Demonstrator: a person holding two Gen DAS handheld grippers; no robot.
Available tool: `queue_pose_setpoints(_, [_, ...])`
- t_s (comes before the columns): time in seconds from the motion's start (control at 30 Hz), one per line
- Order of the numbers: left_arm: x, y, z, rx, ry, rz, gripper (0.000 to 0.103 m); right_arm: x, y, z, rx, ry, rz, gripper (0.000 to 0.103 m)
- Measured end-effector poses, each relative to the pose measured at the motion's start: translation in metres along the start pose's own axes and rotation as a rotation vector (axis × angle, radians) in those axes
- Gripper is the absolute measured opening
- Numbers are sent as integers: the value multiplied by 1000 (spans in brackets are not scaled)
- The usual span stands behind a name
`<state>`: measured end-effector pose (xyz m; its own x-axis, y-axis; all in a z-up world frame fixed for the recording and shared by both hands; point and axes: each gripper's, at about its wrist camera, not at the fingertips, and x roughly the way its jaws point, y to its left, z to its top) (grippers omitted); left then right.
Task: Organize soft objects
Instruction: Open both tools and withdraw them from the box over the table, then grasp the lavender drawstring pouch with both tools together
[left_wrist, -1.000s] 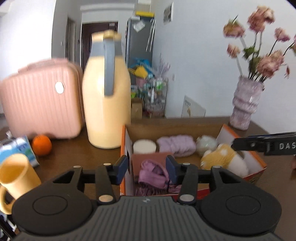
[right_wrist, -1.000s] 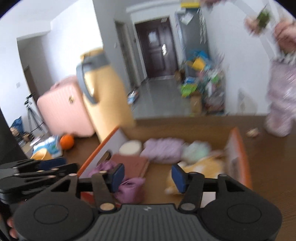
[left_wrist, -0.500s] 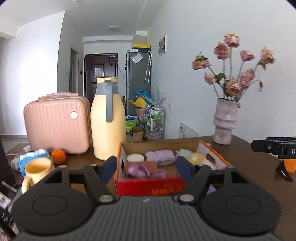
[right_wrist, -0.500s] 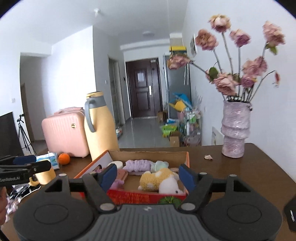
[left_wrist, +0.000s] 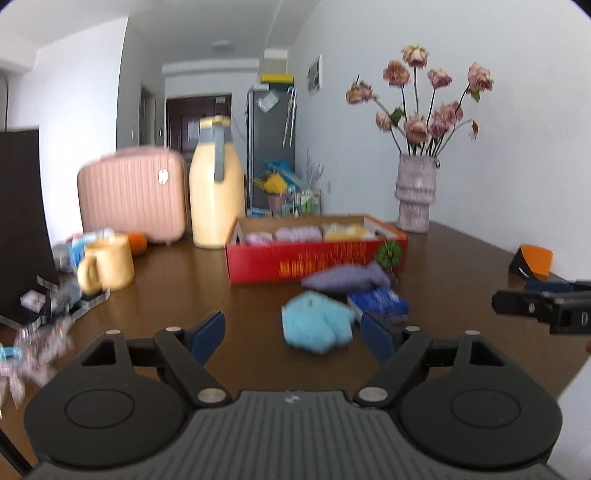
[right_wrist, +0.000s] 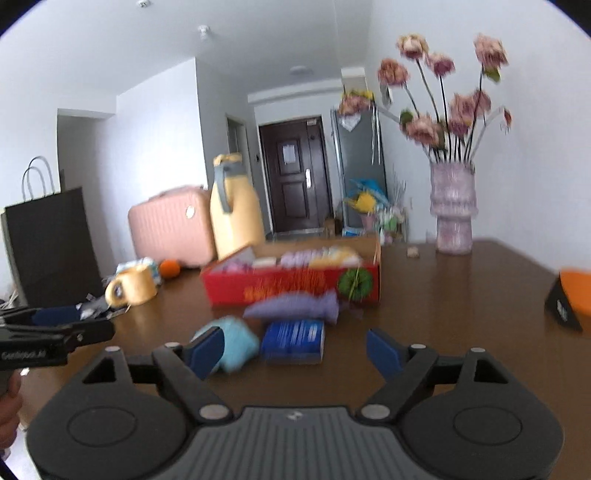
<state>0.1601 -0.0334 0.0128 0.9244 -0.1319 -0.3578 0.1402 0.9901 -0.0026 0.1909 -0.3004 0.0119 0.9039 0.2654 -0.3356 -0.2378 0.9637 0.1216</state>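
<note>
Both tools empty, jaws spread wide. Left tool (left_wrist: 291, 334) faces the fluffy blue piece (left_wrist: 317, 322) lying on the worktop (left_wrist: 461, 266), near the red box (left_wrist: 314, 254). Step in hand, by my judgement: approach. Next: advance, straddle, close gently. Right tool (right_wrist: 295, 350) hangs idle.

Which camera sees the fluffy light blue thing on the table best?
The left wrist view: the fluffy light blue soft item shows whole, though blurred. In the right wrist view, the right gripper's blue finger pad hides part of it.
</note>
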Motion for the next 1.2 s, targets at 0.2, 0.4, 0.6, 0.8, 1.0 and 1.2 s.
queue_pose_setpoints(0.2, [5,-1,-3,-10,13,2,83,-8,6,-29,2,70,0,84])
queue_pose_setpoints(0.4, [25,-1,-2,-28,51,-15,83,-3,5,-29,18,61,-7,84])
queue_pose_setpoints(0.6, [64,6,10,-78,100,-53,77,24,-9,-24,56,90,-21,83])
queue_pose_setpoints(0.8, [142,7,47,-128,135,-104,73,78,-27,-1,93,120,0,83])
queue_pose_setpoints(1.0, [239,18,67,-272,283,-160,70,164,-52,34,152,139,17,71])
queue_pose_setpoints(1.2, [284,22,56,-339,342,-190,69,250,-74,39,211,256,18,56])
